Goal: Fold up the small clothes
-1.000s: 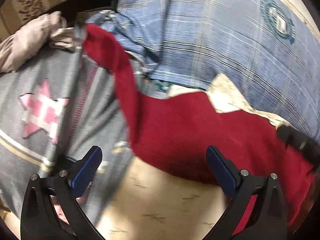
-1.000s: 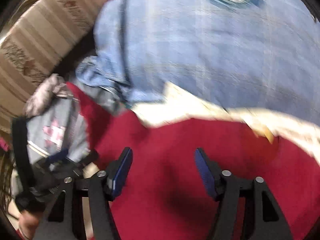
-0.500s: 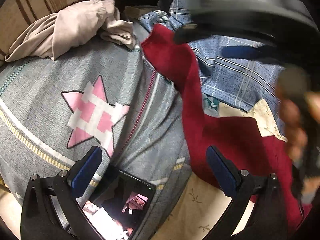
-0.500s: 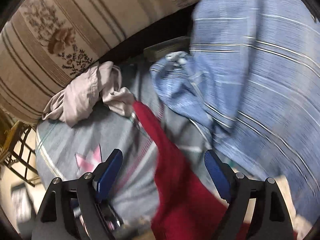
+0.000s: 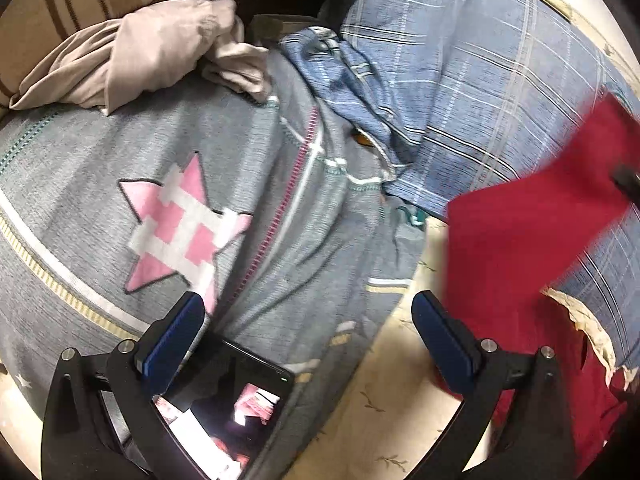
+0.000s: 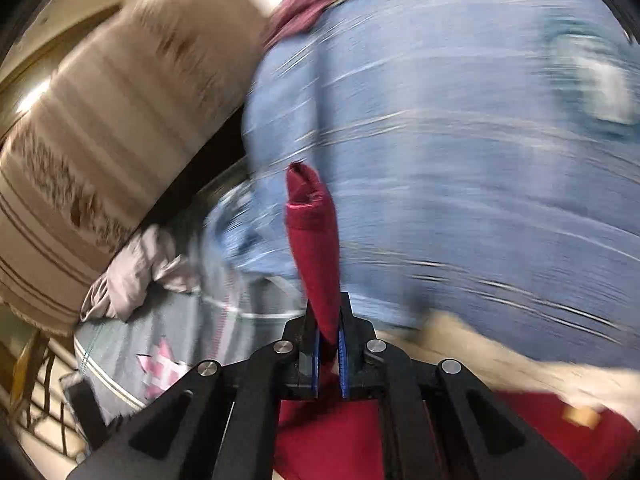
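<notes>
right wrist view | right gripper (image 6: 329, 354) jaws have just closed, pinching the red garment (image 6: 314, 240) at frame centre, likely to carry an edge over for a fold | left gripper (image 5: 306, 338) gapes empty, lower frame, above grey star cloth (image 5: 120, 168)

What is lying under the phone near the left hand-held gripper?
The black glossy-screened phone rests on the grey fabric with the pink checked star, beside a cream leaf-print sheet. Whatever lies beneath that grey fabric is covered and cannot be seen.
</notes>
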A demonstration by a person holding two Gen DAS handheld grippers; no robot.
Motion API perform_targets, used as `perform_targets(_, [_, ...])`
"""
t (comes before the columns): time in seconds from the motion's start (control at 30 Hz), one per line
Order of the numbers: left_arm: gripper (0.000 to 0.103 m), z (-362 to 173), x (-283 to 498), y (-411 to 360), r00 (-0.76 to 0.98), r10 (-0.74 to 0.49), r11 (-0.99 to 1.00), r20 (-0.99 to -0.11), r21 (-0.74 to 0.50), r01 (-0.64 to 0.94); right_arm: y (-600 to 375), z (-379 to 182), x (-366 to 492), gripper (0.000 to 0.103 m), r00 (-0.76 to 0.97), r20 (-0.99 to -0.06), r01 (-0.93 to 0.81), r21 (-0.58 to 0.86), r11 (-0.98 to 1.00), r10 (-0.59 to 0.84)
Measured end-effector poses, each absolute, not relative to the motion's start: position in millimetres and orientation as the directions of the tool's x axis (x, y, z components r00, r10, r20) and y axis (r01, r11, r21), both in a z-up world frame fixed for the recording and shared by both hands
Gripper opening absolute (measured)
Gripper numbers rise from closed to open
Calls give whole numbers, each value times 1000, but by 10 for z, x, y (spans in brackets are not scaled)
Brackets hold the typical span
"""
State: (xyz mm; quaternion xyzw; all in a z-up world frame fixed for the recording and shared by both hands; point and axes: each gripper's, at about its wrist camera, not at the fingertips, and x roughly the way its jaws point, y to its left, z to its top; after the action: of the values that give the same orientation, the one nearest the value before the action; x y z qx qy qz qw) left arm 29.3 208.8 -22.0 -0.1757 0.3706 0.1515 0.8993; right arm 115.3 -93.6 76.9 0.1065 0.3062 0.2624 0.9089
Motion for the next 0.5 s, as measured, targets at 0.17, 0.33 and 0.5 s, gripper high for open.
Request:
perform_targets(0.17, [103,-178,307,1862,693,136,920,-708,-169,-354,-2070,442,709,6,754,-547,-175,366,914,364])
perform_targets(0.33, [103,-183,358,1602,704,121,946,-700,-134,-296,-2620,-203,574,6,689,-681,-4,338,941,248])
perform_targets(0.5, [103,-189,361,1343,722,74,967,-688,-126,-220,-2807,-405,452,7,678,-707,34,303,953,200])
